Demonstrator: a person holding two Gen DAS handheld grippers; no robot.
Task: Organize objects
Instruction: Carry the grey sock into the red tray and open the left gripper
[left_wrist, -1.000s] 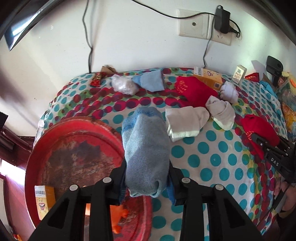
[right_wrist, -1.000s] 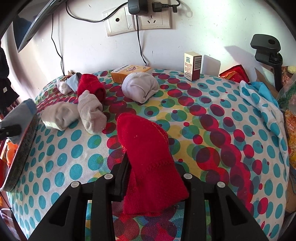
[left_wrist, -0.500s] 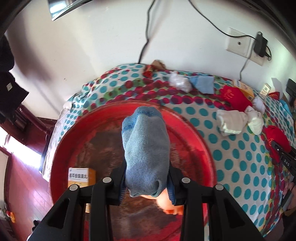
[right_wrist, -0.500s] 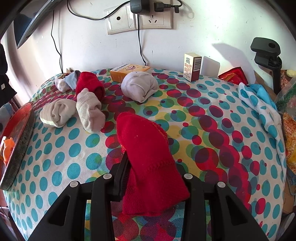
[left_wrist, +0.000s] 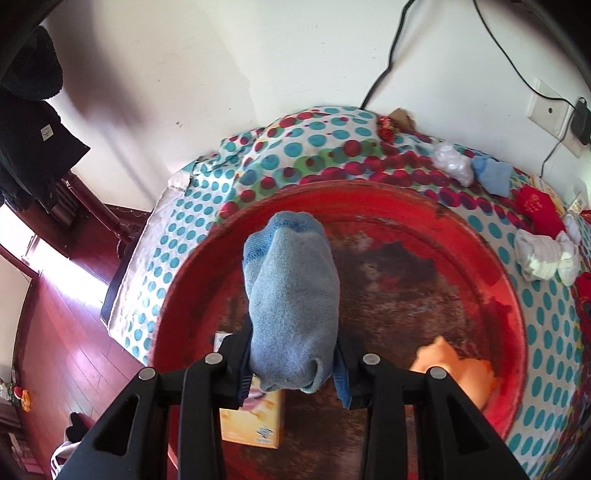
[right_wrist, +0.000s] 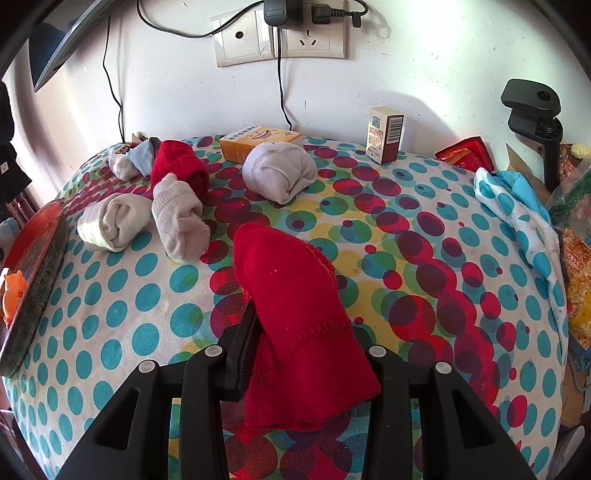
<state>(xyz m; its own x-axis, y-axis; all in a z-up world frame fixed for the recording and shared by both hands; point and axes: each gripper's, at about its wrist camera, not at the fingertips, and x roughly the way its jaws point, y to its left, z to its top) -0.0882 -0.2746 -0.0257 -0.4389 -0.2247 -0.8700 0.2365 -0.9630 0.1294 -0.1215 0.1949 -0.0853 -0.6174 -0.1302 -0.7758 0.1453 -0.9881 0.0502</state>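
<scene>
Left wrist: left gripper (left_wrist: 293, 363) clamps blue sock (left_wrist: 291, 302), long axis along the fingers, hanging over red tray (left_wrist: 480, 236); drop looks straight down. Right gripper (right_wrist: 308, 360) pinches red sock (right_wrist: 299, 321) over the table (right_wrist: 110, 314); tray (right_wrist: 33, 254) lies far to its left, so left hand is nearer.

Left view: sock (left_wrist: 291, 306) in left tool (left_wrist: 293, 365) sits over the tray (left_wrist: 517, 314) at tabletop (left_wrist: 177, 236) left end; box (left_wrist: 255, 424) and toy (left_wrist: 454, 369) lie in tray. Right view: sock roll (right_wrist: 299, 321) in right tool (right_wrist: 306, 354) above tabletop centre, w/ two rolled socks (right_wrist: 177, 218) ahead-left, another roll (right_wrist: 280, 170) behind them, carton (right_wrist: 258, 142) and upright box (right_wrist: 384, 134) at back by wall.
</scene>
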